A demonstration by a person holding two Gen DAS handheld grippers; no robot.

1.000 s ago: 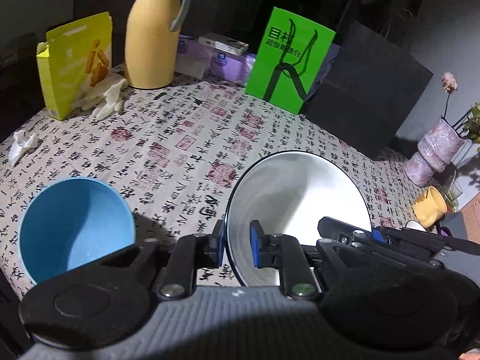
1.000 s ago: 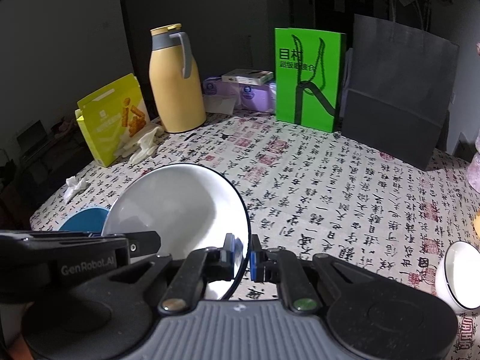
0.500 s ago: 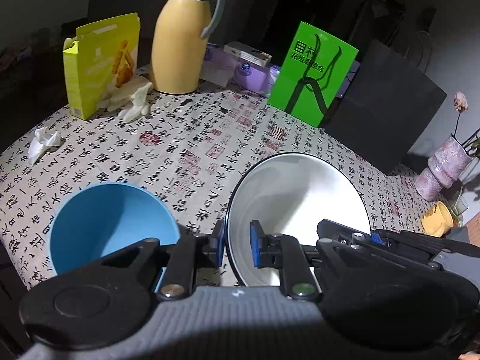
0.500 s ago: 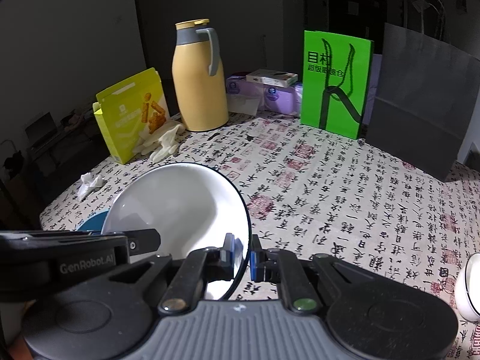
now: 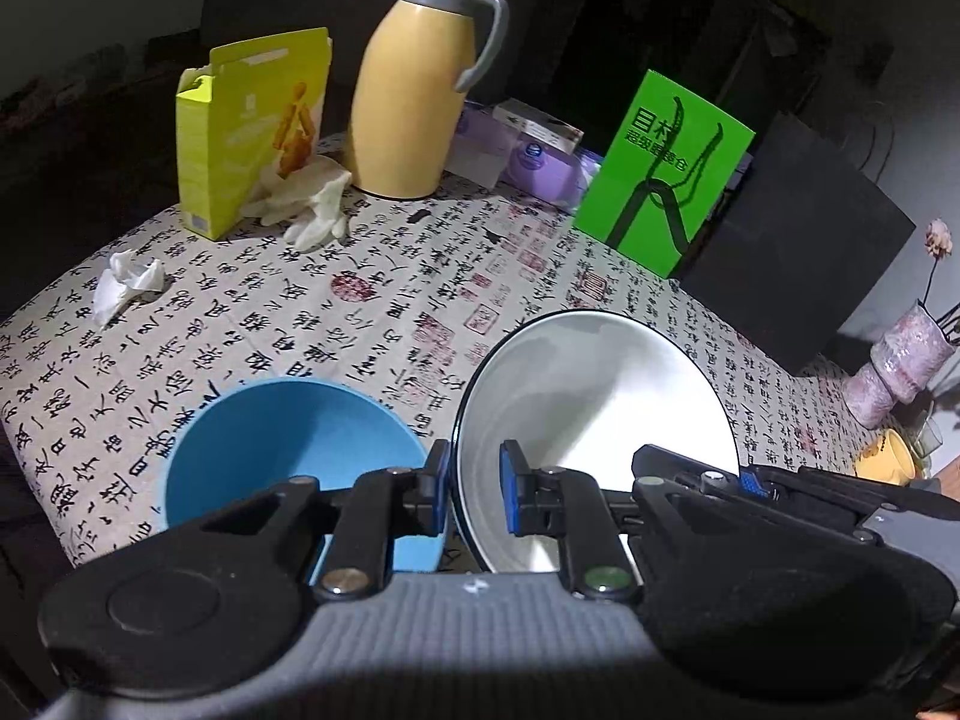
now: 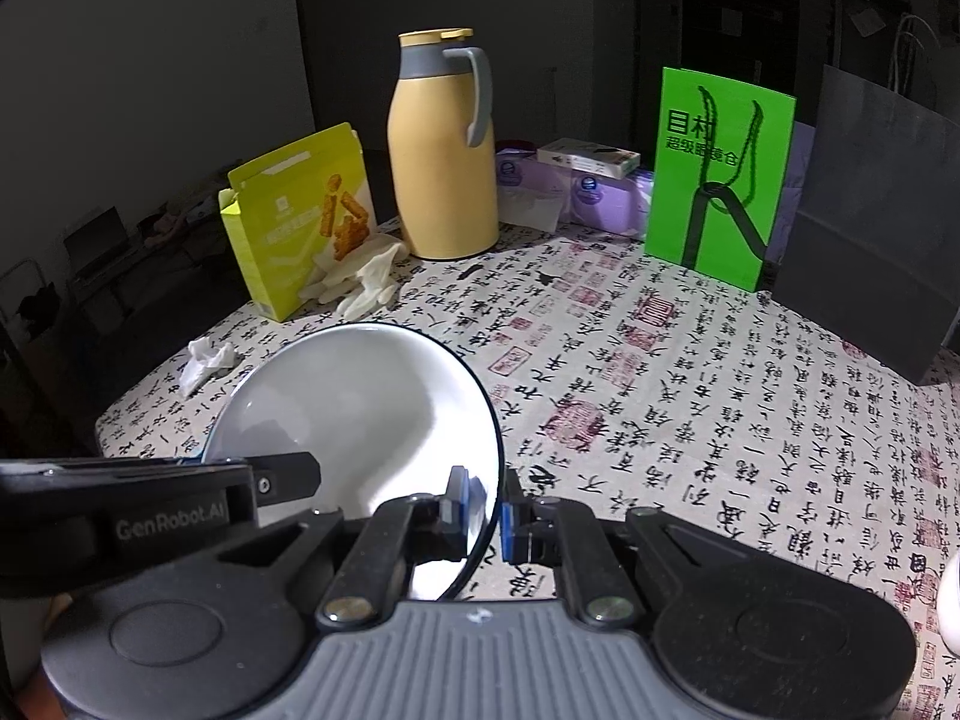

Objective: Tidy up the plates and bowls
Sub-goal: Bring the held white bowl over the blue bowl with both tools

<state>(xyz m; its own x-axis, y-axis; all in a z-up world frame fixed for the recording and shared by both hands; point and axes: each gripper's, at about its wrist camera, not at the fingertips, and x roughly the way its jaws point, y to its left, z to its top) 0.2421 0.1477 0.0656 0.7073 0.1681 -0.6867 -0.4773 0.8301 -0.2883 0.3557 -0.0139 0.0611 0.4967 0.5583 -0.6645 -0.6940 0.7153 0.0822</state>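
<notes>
A large white bowl with a dark rim (image 5: 594, 396) is held above the table by both grippers. My left gripper (image 5: 475, 495) is shut on its left rim. My right gripper (image 6: 485, 507) is shut on its right rim; the bowl also shows in the right wrist view (image 6: 360, 402). A blue bowl (image 5: 282, 450) sits on the patterned tablecloth just left of the white bowl, partly hidden by my left gripper. A second small white bowl (image 6: 951, 612) peeks in at the right edge of the right wrist view.
At the back stand a yellow snack box (image 6: 300, 222), white gloves (image 6: 360, 279), a yellow thermos (image 6: 441, 150), purple tissue packs (image 6: 576, 189), a green bag (image 6: 717, 168) and a dark paper bag (image 6: 876, 204). A crumpled tissue (image 5: 126, 282) lies near the left edge. A pink vase (image 5: 900, 372) and yellow cup (image 5: 888, 462) stand at right.
Both grippers have carried the white bowl leftward together; the blue bowl now lies closer to the white bowl, and the small white bowl has slid to the right edge.
</notes>
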